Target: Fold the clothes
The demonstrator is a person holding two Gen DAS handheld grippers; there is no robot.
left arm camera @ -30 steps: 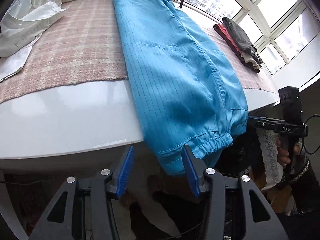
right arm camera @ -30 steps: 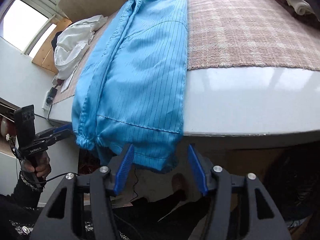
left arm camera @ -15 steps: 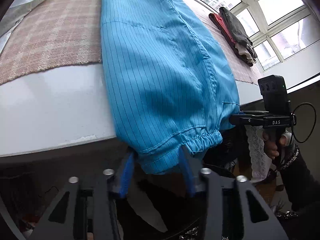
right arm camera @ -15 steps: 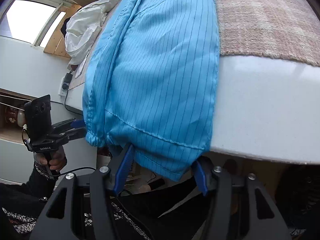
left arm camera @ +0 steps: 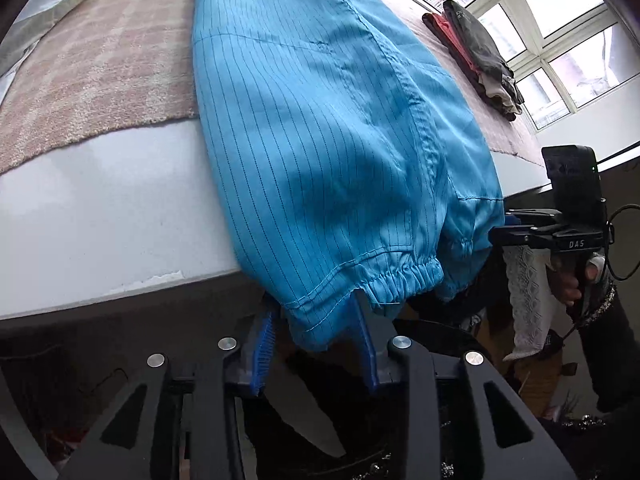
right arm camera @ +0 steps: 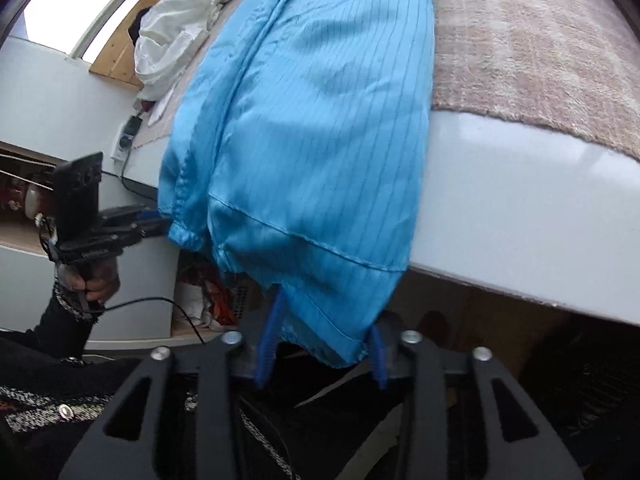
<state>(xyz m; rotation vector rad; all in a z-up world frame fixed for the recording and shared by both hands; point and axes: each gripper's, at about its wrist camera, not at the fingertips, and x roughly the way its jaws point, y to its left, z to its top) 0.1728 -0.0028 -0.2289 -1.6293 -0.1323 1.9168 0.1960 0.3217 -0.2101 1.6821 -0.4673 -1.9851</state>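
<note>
Over the table edge (left arm camera: 100, 216), 1 blue garment's (left arm camera: 328, 140) hem hangs between 2 unclamped grippers: left gripper (left arm camera: 316, 344) opening, right gripper (right arm camera: 320, 348) closing.

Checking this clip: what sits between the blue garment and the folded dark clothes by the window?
Only bare pinkish plaid rug separates the blue garment from the folded dark clothes, as the left wrist view shows.
</note>
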